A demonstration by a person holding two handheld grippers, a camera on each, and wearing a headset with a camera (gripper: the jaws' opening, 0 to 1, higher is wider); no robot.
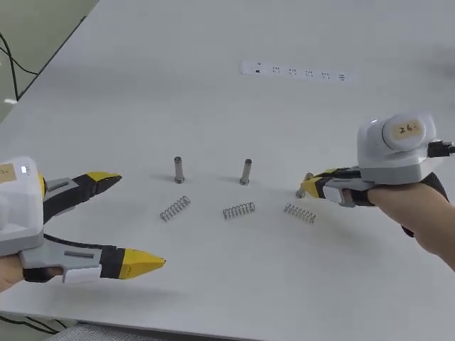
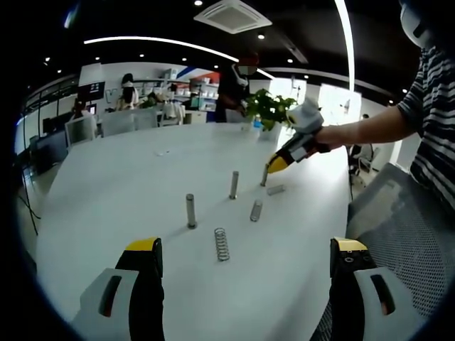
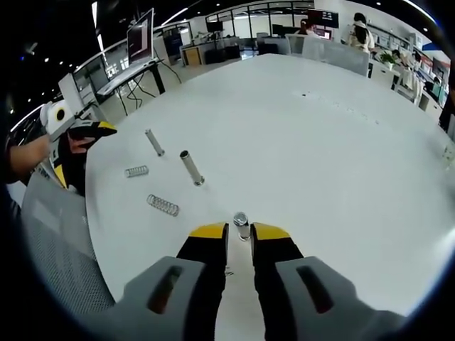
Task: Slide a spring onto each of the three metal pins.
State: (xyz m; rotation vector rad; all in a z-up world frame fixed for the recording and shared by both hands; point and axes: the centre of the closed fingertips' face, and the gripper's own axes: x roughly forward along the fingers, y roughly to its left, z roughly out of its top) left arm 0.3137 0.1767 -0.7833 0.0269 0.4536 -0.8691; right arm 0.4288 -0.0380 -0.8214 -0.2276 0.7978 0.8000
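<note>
Two metal pins (image 1: 178, 169) (image 1: 245, 172) stand upright on the white table (image 1: 213, 106). Three springs (image 1: 175, 208) (image 1: 239, 210) (image 1: 300, 213) lie flat in a row just in front of them. My right gripper (image 1: 306, 187) is shut on the third pin (image 3: 241, 224), whose top shows between the yellow tips of that gripper (image 3: 240, 234). My left gripper (image 1: 131, 220) hangs wide open at the near left with nothing between its jaws; the nearest spring (image 2: 222, 244) and pin (image 2: 190, 211) lie ahead of this gripper (image 2: 245, 259).
A white power strip (image 1: 291, 71) lies at the far side of the table. Dark cables (image 1: 11, 64) hang off its left edge. The near table edge (image 1: 213, 330) runs close under my left gripper. A mesh chair (image 2: 398, 234) stands by the table.
</note>
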